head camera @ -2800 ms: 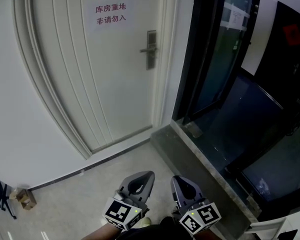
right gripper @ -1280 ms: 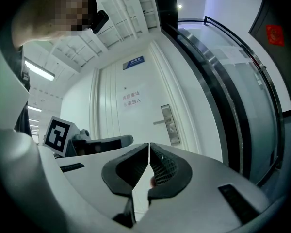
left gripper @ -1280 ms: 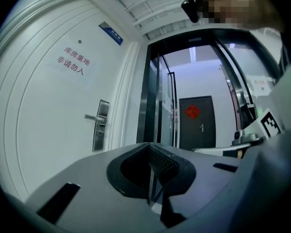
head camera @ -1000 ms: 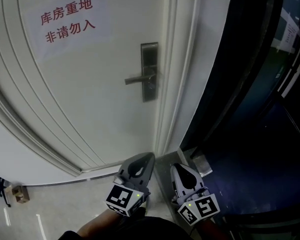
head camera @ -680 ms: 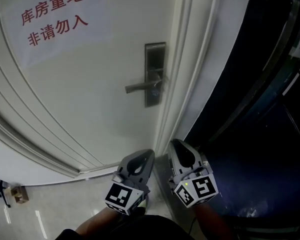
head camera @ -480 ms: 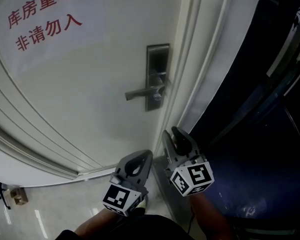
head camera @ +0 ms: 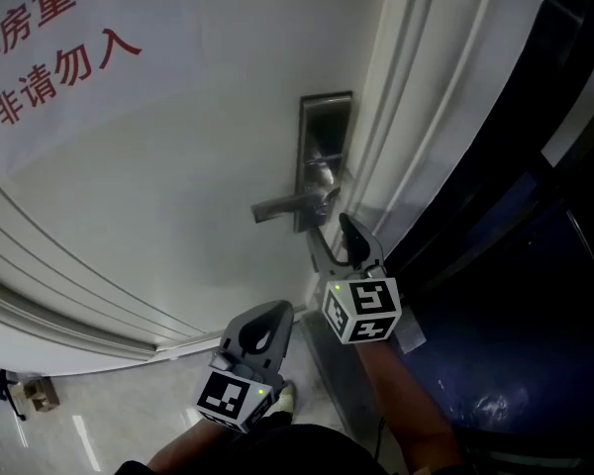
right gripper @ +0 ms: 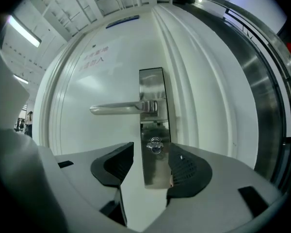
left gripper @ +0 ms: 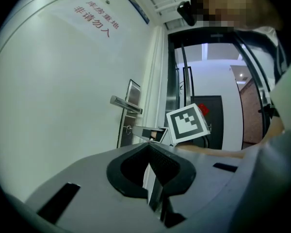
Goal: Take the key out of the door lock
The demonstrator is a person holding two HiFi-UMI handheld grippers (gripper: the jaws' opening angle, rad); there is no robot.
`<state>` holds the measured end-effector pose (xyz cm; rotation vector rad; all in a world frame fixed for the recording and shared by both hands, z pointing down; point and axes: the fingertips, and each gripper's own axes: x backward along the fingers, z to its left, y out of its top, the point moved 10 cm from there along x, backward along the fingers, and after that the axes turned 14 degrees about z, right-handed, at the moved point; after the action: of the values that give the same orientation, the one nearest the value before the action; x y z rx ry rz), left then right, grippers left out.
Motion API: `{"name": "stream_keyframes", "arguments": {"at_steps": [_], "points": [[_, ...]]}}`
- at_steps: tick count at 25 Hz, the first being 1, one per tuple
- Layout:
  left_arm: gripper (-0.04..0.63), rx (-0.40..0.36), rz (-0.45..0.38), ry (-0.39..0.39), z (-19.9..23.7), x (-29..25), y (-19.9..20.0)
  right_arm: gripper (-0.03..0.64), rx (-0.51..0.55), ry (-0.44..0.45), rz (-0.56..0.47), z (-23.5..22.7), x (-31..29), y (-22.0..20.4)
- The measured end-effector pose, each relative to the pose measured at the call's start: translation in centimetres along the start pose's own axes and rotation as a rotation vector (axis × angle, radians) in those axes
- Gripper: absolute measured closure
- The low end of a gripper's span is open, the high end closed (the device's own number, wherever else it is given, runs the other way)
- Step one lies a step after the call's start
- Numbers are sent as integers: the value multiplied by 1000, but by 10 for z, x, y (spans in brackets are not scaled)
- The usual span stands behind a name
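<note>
White door (head camera: 178,166), key (right gripper: 155,145) in lock (right gripper: 153,176), right claw (head camera: 335,237) opening empty before it, left claw (left gripper: 148,149) closed

The left gripper (left gripper: 149,148) has its jaws pressed together, empty. Ahead and left stands a white door (left gripper: 58,106) with a lever handle (left gripper: 126,105). Just past the tips, the right gripper (left gripper: 150,133) (marker cube facing back) is opening its jaws near the lock plate (left gripper: 125,123), nothing between them.
</note>
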<state>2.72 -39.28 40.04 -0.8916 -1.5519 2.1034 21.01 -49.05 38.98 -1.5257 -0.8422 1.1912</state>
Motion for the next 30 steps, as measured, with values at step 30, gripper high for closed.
{"name": "stream_keyframes", "arguments": {"at_steps": [30], "points": [[591,22,11,17,23,-6,0,483,-23,-76,36,-2,-41,9]]}}
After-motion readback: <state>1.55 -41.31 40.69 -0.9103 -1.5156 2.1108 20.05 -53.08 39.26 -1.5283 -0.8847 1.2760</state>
